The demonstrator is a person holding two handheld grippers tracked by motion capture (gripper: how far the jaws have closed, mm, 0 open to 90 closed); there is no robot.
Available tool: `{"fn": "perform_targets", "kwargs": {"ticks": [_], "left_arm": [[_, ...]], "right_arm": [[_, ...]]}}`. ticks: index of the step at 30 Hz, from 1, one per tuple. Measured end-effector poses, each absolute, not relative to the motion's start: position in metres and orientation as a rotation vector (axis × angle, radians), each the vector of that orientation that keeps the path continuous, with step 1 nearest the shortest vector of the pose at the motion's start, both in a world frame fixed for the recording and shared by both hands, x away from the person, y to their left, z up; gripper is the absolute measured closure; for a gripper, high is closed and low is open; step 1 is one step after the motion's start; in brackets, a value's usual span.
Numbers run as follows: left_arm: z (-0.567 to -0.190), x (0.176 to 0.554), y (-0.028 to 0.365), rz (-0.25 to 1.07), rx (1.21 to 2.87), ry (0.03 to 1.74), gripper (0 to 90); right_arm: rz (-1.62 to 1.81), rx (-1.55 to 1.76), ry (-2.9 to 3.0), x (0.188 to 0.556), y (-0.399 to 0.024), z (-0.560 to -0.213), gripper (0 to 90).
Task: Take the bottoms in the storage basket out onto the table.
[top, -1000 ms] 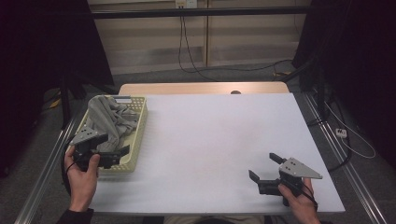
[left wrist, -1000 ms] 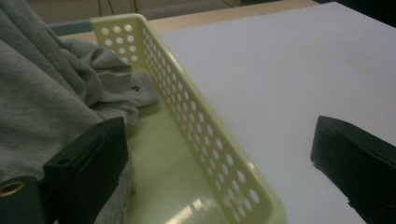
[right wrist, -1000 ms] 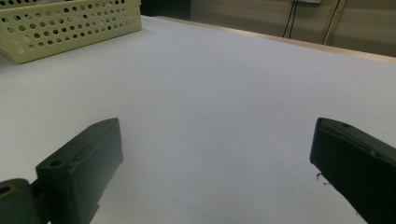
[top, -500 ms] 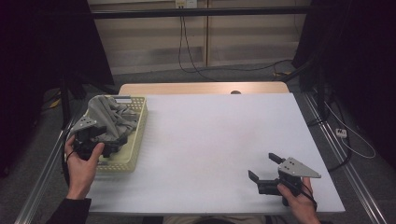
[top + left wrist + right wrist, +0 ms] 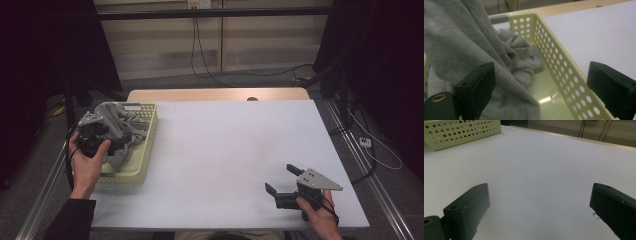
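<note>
Before squeezing any further with the left gripper (image 5: 102, 136), shift across toward the heap so that both black fingers (image 5: 477, 87) drop inside the pale yellow perforated plastic basket (image 5: 564, 67); otherwise risks pinching the basket's long side wall along with the fabric. Aim for a thick fold of the crumpled grey cloth garment (image 5: 461, 37), sink low enough to gather several layers, then close firmly and lift straight up so that the basket stays put. Jaws wide apart right now, having just begun to close a little, pressing on nothing. Between them: the lower drape of the grey cloth on the near side, and the perforated wall running diagonally across the gap. Looking along the left gripper, the left finger sits against or just behind the hanging fabric, hard to tell whether touching; the right finger hangs outside the wall, over the white table (image 5: 225, 145). Most of the garment piled up and to the left of the gap, filling the far end of the basket at the table's left edge. Right gripper (image 5: 279, 177) resting spread open and empty, well apart, near the table's front right corner.
</note>
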State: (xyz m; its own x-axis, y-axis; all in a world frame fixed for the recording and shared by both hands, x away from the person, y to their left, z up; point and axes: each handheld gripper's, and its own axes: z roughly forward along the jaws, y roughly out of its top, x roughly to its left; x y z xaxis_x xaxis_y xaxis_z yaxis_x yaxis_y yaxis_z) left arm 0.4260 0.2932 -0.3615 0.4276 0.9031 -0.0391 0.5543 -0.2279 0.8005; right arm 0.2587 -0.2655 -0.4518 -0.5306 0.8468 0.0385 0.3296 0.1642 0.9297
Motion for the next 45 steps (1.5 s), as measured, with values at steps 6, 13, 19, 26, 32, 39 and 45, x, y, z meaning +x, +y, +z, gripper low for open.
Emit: {"fn": "perform_targets", "kwargs": {"ticks": [6, 13, 19, 26, 32, 39, 45], "left_arm": [[-0.365, 0.442, 0.299, 0.616, 1.881, 1.269, 8.0], [-0.380, 0.461, 0.302, 0.637, 1.918, 1.305, 10.2], [-0.393, 0.477, 0.306, 0.575, 1.869, 1.355, 10.1], [-0.410, 0.491, 0.305, 0.498, 1.912, 1.379, 10.5], [-0.412, 0.498, 0.302, 0.480, 1.941, 1.418, 8.7], [-0.415, 0.501, 0.295, 0.521, 2.027, 1.424, 7.7], [-0.420, 0.502, 0.289, 0.534, 2.103, 1.444, 7.7]], "right_arm": [[1.352, 1.111, 1.953, 0.259, -0.265, -0.452, 2.6], [1.354, 1.116, 1.959, 0.259, -0.265, -0.453, 2.6], [1.355, 1.117, 1.961, 0.260, -0.265, -0.453, 2.7], [1.351, 1.119, 1.970, 0.260, -0.264, -0.454, 2.7], [1.347, 1.124, 1.974, 0.261, -0.264, -0.454, 2.6], [1.348, 1.116, 1.980, 0.260, -0.264, -0.454, 2.6], [1.351, 1.112, 1.988, 0.260, -0.263, -0.454, 2.6]]}}
